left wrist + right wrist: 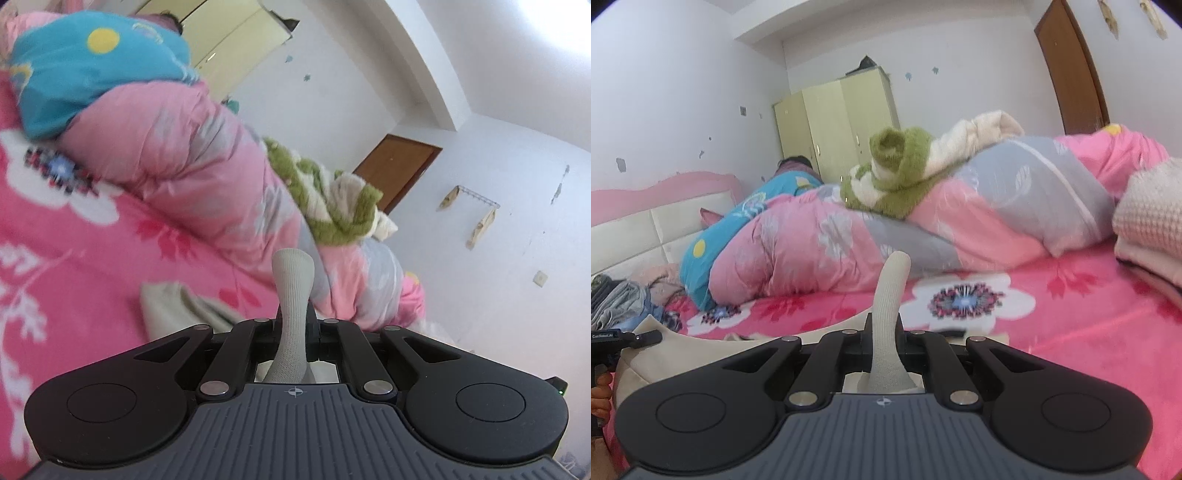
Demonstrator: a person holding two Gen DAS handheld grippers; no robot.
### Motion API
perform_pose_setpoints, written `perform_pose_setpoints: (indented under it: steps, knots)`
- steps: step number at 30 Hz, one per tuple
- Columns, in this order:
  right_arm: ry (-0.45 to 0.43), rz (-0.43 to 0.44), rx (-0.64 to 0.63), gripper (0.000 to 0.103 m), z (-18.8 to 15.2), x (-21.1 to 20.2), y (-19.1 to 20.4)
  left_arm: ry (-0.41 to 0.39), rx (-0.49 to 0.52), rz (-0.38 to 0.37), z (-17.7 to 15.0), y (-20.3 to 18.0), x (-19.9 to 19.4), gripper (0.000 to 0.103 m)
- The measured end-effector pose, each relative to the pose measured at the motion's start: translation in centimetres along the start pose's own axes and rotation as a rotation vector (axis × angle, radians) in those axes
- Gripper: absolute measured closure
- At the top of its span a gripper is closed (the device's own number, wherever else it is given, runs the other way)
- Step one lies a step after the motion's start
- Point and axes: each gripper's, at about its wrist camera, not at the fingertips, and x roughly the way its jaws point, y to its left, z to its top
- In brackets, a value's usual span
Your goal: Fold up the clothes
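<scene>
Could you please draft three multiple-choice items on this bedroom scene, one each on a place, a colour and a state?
1. Where does the fuzzy green-and-cream garment lie?
A. on the rolled pink-and-grey quilt
B. on the floor
C. inside the wardrobe

2. What colour is the tall wardrobe against the far wall?
A. dark brown
B. pale yellow-green
C. blue

3. How do the jaws of the right gripper stand?
A. wide open, nothing between them
B. out of view
C. shut on a strip of light grey ribbed cloth

Answers: 1 A, the garment rests on top of the quilt's hump. 2 B, its doors are pale yellow-green, unlike the brown room door. 3 C, the cloth strip rises from between the closed jaws in the right wrist view.
</scene>
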Motion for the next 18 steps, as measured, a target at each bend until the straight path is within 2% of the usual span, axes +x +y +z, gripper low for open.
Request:
perform_pose_setpoints:
  steps: [6, 10, 13, 18]
  knots:
    - [-0.097, 0.015, -0.022, 0.099, 3.5, 0.9, 0.1, -0.062, 0.062, -0.031, 4.6, -2.1, 1.5, 0.099]
    - [-0.144, 0.014, 0.001, 0.099, 5.5, 2.6, -0.6, -0.064, 0.088, -0.017, 6.1, -2.6, 3.5, 0.099]
    - [-0.121, -0.002, 0.044, 0.099, 5.3, 5.0, -1.8, -0.015, 0.054, 0.032, 5.8, -1.0, 5.6, 0.099]
    - [0.042, -0.047, 0.146, 0.099, 2.3, 10.0, -4.8, 0.160, -0.027, 0.180, 3.2, 3.0, 9.3, 0.099]
